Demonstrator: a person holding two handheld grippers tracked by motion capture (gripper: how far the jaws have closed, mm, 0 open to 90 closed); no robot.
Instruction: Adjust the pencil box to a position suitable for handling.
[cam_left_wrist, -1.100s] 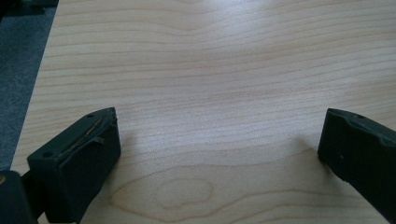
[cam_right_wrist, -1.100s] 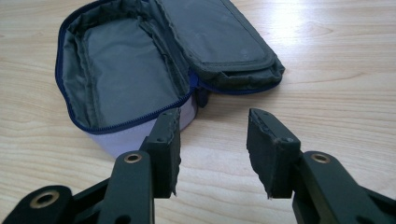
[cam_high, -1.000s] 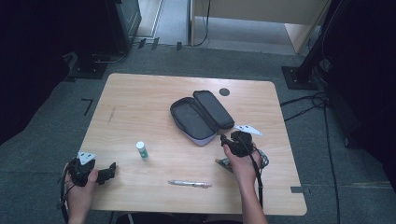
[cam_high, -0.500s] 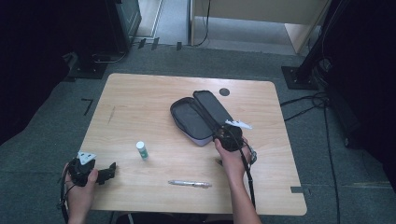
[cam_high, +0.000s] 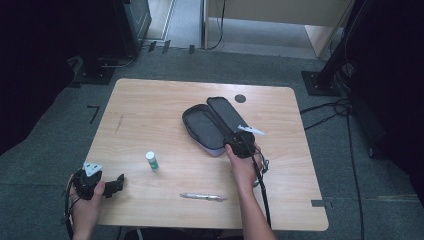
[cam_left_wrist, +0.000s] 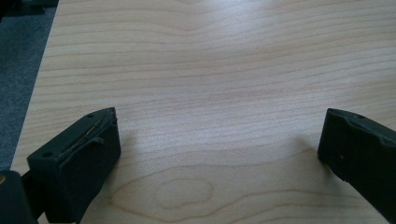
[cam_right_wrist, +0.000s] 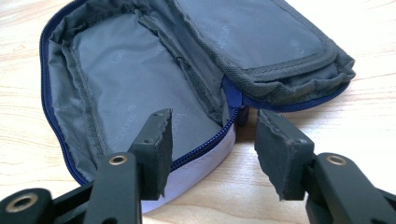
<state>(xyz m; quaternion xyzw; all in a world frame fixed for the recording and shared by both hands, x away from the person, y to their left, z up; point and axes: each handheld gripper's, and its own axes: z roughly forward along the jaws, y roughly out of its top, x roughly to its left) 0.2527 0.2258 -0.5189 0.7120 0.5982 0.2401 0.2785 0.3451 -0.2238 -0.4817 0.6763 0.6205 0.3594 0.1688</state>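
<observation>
Your right gripper (cam_right_wrist: 212, 140) sits at the open pencil case's (cam_right_wrist: 140, 79) near rim, its 2 jaws just opening, gripping nothing; your left gripper (cam_left_wrist: 219, 154) gapes empty.

Left gripper (cam_high: 116, 183) held low at the near left, jaws wide apart and empty, right gripper (cam_right_wrist: 212, 140) reached forward, jaws just been opening, part-spread, nothing pinched between pads
</observation>
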